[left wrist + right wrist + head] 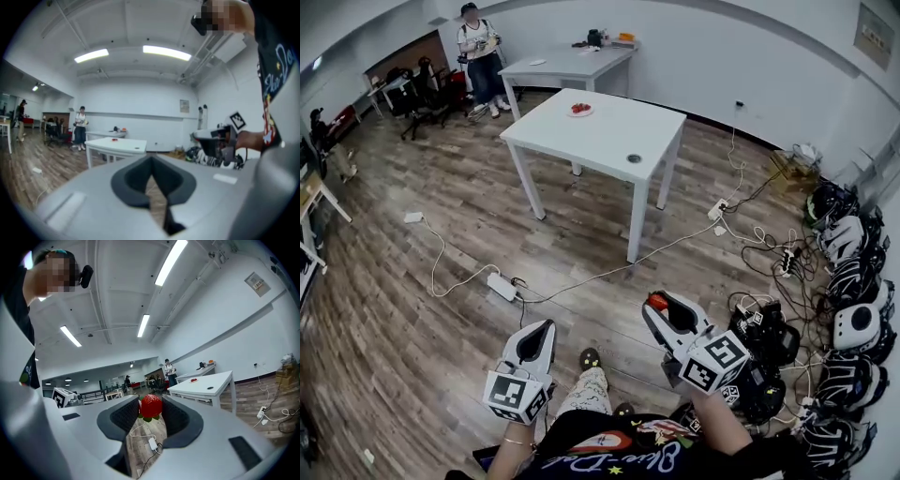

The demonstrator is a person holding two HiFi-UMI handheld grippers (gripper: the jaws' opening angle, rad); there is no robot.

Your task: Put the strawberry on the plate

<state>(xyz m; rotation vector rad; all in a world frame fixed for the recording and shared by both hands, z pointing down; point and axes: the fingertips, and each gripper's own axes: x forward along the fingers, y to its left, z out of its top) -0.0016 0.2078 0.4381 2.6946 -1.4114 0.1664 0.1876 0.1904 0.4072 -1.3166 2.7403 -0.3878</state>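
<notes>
A red strawberry point(151, 405) with green leaves is pinched between the tips of my right gripper point(151, 412), which is shut on it. In the head view that strawberry point(656, 301) shows at the tip of the right gripper point(660, 307), held low over the wooden floor. The white plate point(579, 110) holds something red and lies on the far left part of a white table point(619, 136), well ahead of both grippers. My left gripper point(547, 326) is shut with nothing in it; its pads point(161, 180) meet.
A second table point(567, 64) with small items stands behind, and a person point(480, 56) stands beside it. Cables and a power strip point(502, 286) lie on the floor between me and the table. Several headsets point(853, 281) are piled along the right wall.
</notes>
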